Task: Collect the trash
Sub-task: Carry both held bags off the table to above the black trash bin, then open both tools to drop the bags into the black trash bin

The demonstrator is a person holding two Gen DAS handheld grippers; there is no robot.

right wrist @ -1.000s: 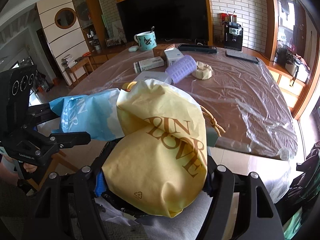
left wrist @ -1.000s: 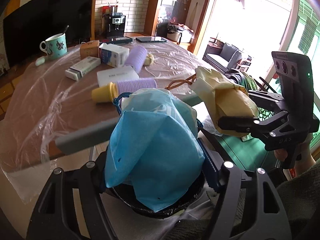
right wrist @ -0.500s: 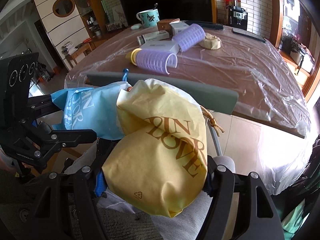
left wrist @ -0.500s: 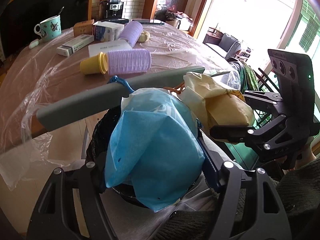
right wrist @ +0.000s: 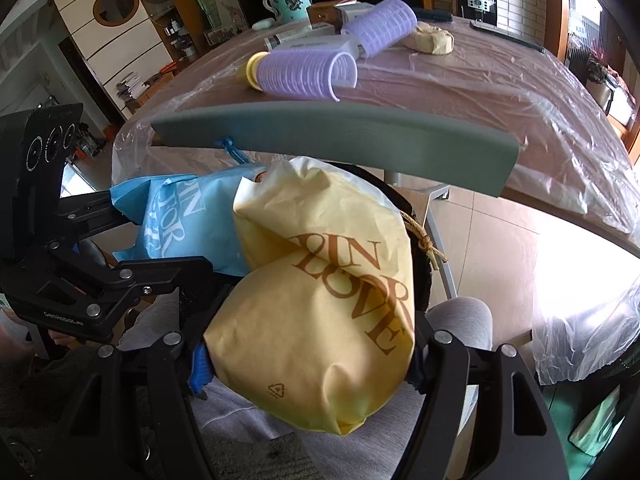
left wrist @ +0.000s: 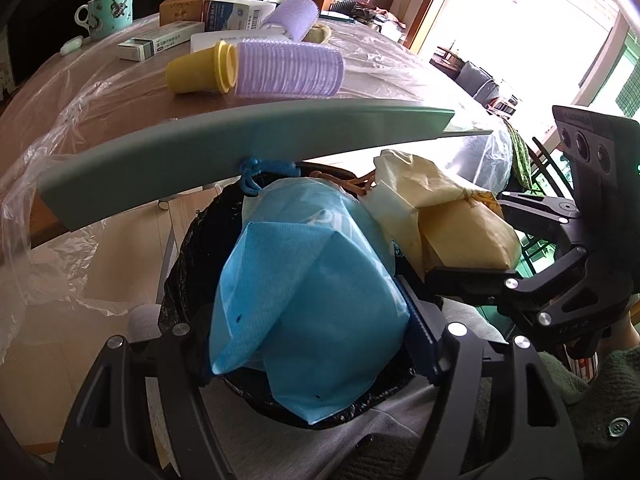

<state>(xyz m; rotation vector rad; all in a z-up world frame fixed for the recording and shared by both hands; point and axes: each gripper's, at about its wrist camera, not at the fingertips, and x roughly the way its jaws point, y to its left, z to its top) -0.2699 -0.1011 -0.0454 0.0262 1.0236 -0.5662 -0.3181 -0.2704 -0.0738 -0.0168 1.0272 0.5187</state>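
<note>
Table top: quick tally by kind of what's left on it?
Purple hair rollers: 2
Yellow cup: 1
Boxes: 4
Mug: 1
Tan paper wad: 1
Small white oval item: 1
Total: 10

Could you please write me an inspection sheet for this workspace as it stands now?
Surface: table under clear plastic sheet.
Job's things: blue bag and yellow bag above black-lined bin.
Clutter: two purple rollers, nearer one; yellow cup; mug; small boxes.
Grippers: left gripper clamps blue bag; right gripper clamps yellow bag.
Cables: nothing seen.
Surroundings: grey bar across the front; dark TV screen behind.
</note>
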